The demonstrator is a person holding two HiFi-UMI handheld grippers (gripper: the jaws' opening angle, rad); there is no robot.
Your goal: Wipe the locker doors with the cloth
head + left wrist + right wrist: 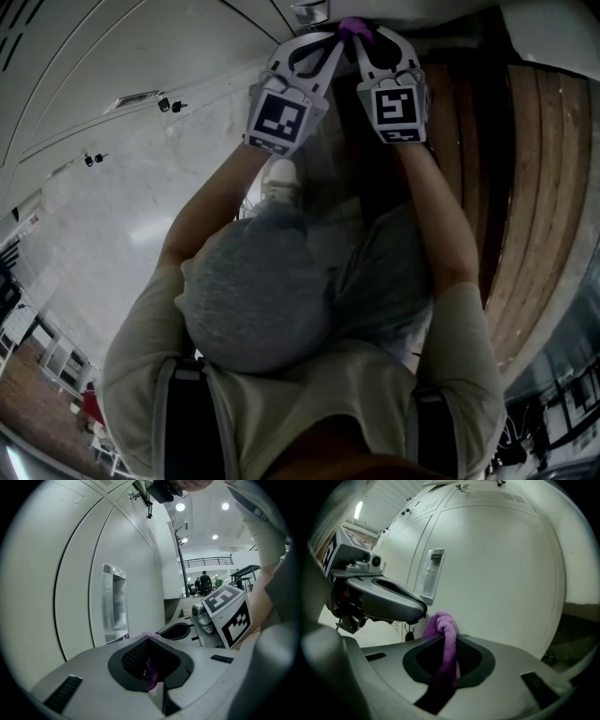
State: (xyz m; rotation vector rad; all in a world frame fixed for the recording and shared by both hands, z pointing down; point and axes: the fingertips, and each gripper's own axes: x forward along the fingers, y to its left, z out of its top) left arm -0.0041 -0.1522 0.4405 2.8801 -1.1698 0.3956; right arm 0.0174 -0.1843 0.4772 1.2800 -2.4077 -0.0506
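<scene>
Much of cloth (441, 622) within right claw (449, 640)

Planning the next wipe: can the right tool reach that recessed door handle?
Probably yes: the right tool grips the cloth close to the door, the handle close above, bare door between.

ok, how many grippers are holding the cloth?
2: left gripper and right gripper, side by side at the locker door, both shut on the purple cloth.

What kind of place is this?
Probably a locker area in a large public hall: rows of white locker doors with metal handles, and a balcony railing with people below it.
</scene>
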